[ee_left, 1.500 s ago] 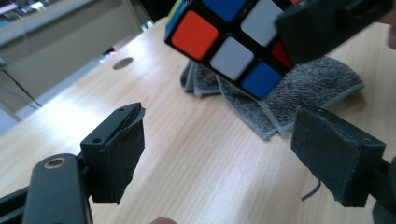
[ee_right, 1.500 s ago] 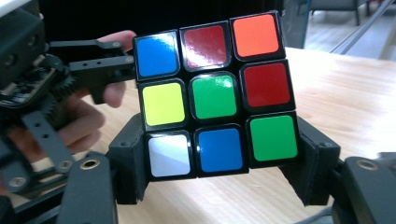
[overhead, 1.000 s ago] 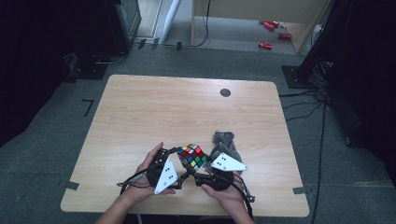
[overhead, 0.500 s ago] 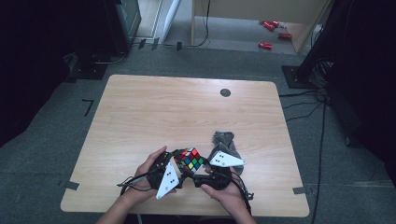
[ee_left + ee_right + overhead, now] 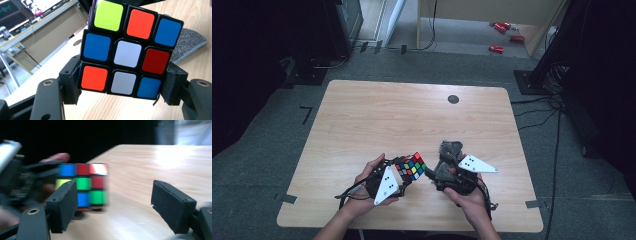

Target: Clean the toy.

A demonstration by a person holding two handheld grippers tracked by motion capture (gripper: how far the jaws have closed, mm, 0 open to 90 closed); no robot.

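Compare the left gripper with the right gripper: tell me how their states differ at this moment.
The left gripper has its jaws clamped on the puzzle cube, while the right gripper has open jaws with nothing between them. The left gripper's jaws have just been closing; the right gripper's have just been opening. The left holds the cube above the table; the right stands apart from the cube. Both are hand-held.

A pale wooden table [image 5: 412, 115] with rounded corners stands on grey carpet [image 5: 287, 150]. A small dark round disc [image 5: 453, 99] sits on it toward one o'clock. Strips of dark tape [image 5: 306, 114] mark the floor at nine o'clock. Beyond, at twelve o'clock, is a light wooden cabinet [image 5: 492, 12], with red objects [image 5: 499, 37] on the floor beside it. Black stands and cables [image 5: 552, 100] crowd three o'clock; the left edge lies in darkness.
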